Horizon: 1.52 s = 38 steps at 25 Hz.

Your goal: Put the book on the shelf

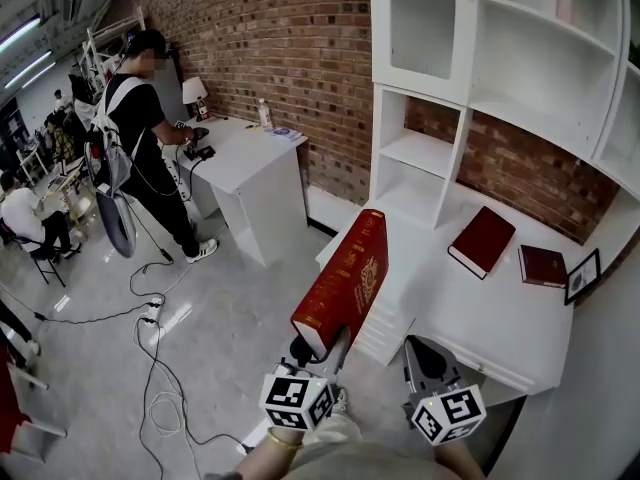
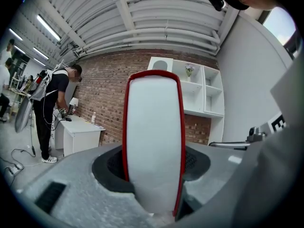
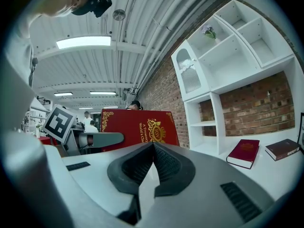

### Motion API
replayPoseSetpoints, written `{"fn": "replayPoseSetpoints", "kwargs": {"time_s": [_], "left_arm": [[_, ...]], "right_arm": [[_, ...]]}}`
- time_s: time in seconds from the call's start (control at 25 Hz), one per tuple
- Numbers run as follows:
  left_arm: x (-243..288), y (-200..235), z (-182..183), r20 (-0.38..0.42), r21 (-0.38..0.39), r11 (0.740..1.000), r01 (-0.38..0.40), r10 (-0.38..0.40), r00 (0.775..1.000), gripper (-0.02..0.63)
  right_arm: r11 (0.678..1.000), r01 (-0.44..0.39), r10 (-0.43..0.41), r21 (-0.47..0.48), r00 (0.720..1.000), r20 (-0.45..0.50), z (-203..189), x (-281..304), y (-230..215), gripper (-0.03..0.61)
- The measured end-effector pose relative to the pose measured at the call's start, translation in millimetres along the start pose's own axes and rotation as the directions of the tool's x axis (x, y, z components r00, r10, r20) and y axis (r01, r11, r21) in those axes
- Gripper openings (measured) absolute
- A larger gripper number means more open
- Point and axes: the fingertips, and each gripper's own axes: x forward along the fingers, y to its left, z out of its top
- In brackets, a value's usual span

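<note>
A big red book with gold print (image 1: 345, 278) stands tilted in the air over the near edge of the white desk (image 1: 470, 318). My left gripper (image 1: 318, 353) is shut on its lower end. In the left gripper view the white page edge between red covers (image 2: 154, 146) fills the space between the jaws. My right gripper (image 1: 428, 360) hangs just right of the book, shut and holding nothing; its tips (image 3: 153, 144) meet, with the red book (image 3: 137, 127) behind them. The white shelf unit (image 1: 418, 153) stands at the back of the desk, its lower compartments bare.
Two smaller dark red books (image 1: 482, 240) (image 1: 543, 265) and a picture frame (image 1: 583, 276) lie on the desk. A pink vase (image 1: 565, 0) stands on a high shelf. A person (image 1: 140, 118) works at another white table (image 1: 250, 158) to the left. Cables (image 1: 150, 348) trail over the floor.
</note>
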Motion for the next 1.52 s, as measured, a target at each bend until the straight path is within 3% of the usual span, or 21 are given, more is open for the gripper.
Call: {"fn": "replayPoseSetpoints", "kwargs": {"time_s": [1.52], "left_arm": [[145.5,112.8,51.6,0.004,-0.004,0.997,0.072,-0.072,0.997,0.235]], "right_arm": [[0.999,0.032,-0.032,-0.004,1.0,-0.001,27.3,183.0,-36.4,0.008]]}}
